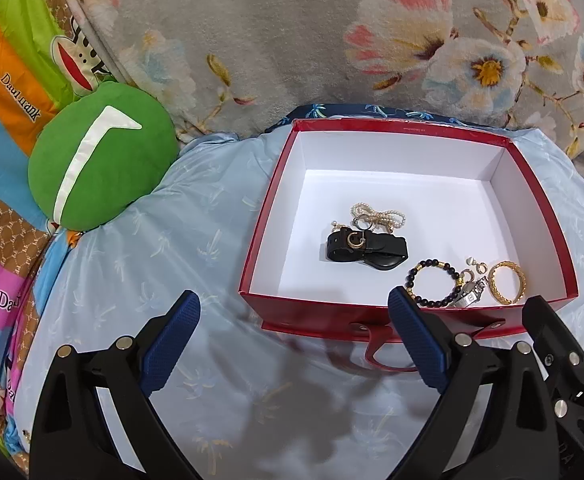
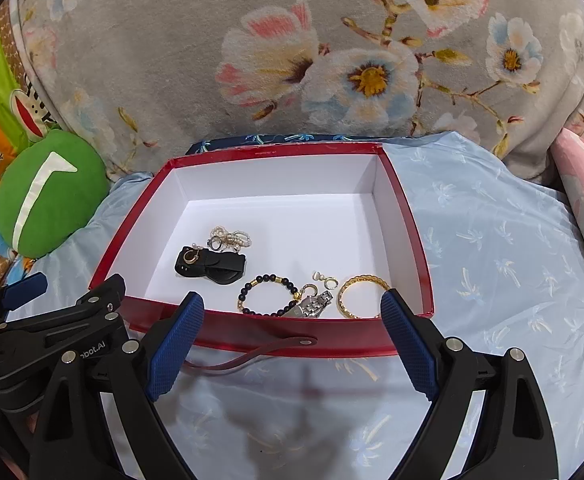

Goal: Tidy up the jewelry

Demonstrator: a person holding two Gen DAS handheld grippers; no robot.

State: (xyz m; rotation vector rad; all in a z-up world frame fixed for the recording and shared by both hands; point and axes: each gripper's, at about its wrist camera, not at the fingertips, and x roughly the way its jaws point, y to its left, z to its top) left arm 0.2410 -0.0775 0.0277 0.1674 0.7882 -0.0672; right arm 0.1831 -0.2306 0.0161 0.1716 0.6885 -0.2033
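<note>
Two claws are hovering over a bed covered in pale blue palm-print sheet [image 1: 140, 248], both with blue-padded fingers spread wide and gripping nothing. The left claw [image 1: 294, 340] is hanging just in front of the near wall of an open red cardboard box with a white interior [image 1: 372, 312], toward the box's near left corner, while the right claw [image 2: 292, 346] is hanging beside it, facing the same near wall further right. The box is sitting on the sheet toward the far edge of the bed, its red strap handle [image 2: 248, 354] lying on the sheet below the near wall. All the jewelry visible is lying inside on the white floor. A black strap with a small gold hoop on it [image 1: 366, 249] is resting near the middle, touching a tangle of white pearl strands and rings [image 1: 376, 214] just behind it. Along the near wall are lying a black-and-gold beaded bracelet [image 2: 268, 294], a silver metal watch band [image 2: 312, 305] touching it, a small cluster of pale earrings [image 2: 326, 280], and a gold braided bangle [image 2: 362, 296] nearest the box's right wall. A round green plush cushion with a white stripe [image 1: 100, 156] is sitting left of the box, and a grey floral fleece blanket [image 1: 292, 40] is rising behind it along the bed's far edge.
</note>
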